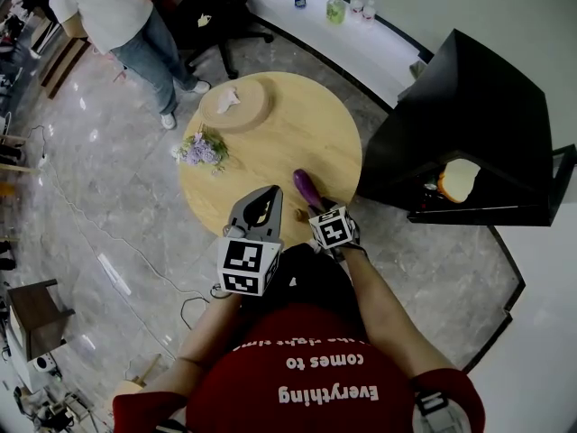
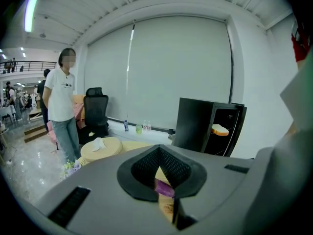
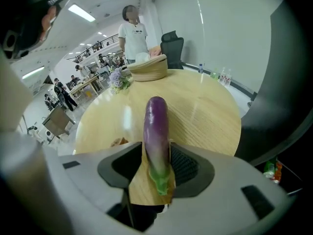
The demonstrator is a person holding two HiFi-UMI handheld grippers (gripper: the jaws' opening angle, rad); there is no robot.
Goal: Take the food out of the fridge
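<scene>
The right gripper [image 3: 156,152] is clamped on the stem end of the eggplant [image 1: 305,186]. Its purple body points out over the round table [image 1: 288,124] at about 5 o'clock, close to the rim nearest the person. Whether it touches the wood I cannot tell. The left gripper [image 2: 160,155] hangs just beside it at 6 o'clock, jaws together and empty.

The black fridge [image 1: 469,106] stands open at 3 o'clock, its corner just off the table edge, with a slice of bread [image 1: 459,180] on a shelf inside. A shallow basket [image 1: 257,106] sits at 11 o'clock and a bunch of flowers [image 1: 204,149] overhangs the rim at 9 o'clock. The middle of the table is bare. A person [image 1: 117,7] stands beyond 11 o'clock, and the floor [image 1: 99,179] lies open at 8 to 9 o'clock.
</scene>
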